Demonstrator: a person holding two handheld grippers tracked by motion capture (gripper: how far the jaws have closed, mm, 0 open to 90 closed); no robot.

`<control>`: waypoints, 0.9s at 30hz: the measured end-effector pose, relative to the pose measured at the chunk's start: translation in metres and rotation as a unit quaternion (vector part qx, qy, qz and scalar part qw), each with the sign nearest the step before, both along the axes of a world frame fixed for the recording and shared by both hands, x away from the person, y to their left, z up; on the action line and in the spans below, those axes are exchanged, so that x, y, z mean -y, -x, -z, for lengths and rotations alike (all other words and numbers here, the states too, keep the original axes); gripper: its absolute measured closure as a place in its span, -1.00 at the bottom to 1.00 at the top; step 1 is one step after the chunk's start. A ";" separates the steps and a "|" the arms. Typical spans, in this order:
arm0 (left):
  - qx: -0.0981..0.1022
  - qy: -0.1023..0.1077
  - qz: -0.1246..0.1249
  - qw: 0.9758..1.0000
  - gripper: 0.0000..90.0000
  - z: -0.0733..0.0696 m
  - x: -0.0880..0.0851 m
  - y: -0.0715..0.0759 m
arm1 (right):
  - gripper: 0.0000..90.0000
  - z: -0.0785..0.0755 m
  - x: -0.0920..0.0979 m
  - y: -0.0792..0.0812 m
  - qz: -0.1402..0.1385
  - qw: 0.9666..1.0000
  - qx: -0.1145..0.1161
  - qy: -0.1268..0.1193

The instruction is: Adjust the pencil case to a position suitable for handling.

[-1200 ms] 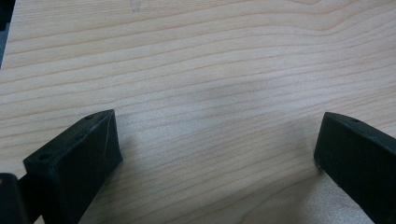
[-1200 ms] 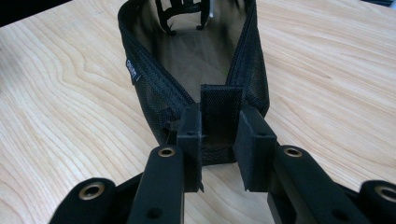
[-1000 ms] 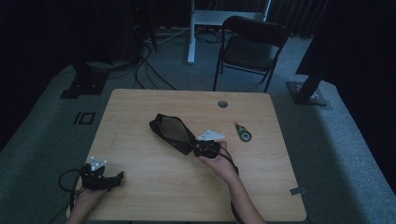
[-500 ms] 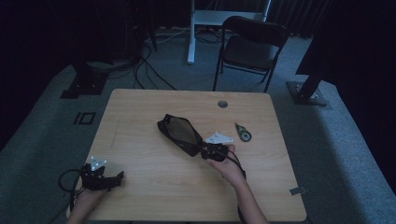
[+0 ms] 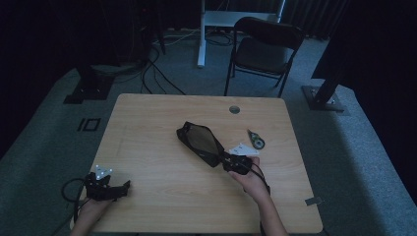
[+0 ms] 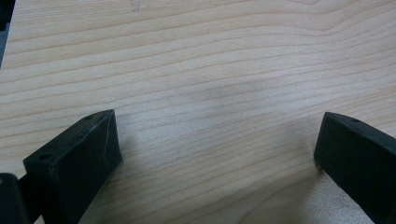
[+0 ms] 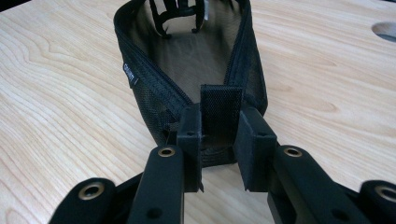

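Meanwhile, the right gripper (image 7: 219, 144) clamps the tab of the black mesh pouch (image 7: 187, 70), and the left gripper (image 6: 217, 154) rests wide open on the table (image 6: 210, 60).

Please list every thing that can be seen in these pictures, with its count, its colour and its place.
mesh pouch: 1, black, open, middle of the table, its end tab clamped in the right gripper
tape dispenser: 1, dark with green, right of the pouch
white cards: appear to be 2, white, beside the dispenser
table: 1, light wood, with a round hole near the far edge
folding chair: 1, black, behind the table
cables: several, black, on the floor, far left
left gripper: 1, black, jaws apart, near left corner
right gripper: 1, black, shut on the pouch tab
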State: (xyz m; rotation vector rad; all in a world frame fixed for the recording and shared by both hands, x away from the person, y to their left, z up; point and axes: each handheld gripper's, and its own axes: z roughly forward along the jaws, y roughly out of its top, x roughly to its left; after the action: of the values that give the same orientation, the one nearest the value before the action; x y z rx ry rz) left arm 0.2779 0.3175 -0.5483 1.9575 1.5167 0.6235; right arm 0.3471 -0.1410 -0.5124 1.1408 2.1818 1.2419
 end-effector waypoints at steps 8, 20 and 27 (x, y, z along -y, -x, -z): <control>0.000 0.000 0.000 1.000 -0.99 0.000 0.000 0.000 | 0.62 0.002 0.015 0.008 0.013 1.000 0.000 -0.008; 0.000 -0.001 0.001 1.000 -0.99 0.000 0.000 0.000 | 0.62 0.002 0.033 0.029 0.030 1.000 0.008 -0.002; 0.000 0.000 0.000 1.000 -0.99 0.000 0.000 0.000 | 0.62 0.002 0.039 0.044 0.036 0.999 0.009 0.002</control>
State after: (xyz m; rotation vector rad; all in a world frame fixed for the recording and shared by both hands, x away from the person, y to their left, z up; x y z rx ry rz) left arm 0.2779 0.3176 -0.5483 1.9591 1.5161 0.6234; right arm 0.3035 -0.1800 -0.5144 1.1919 2.1093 1.2123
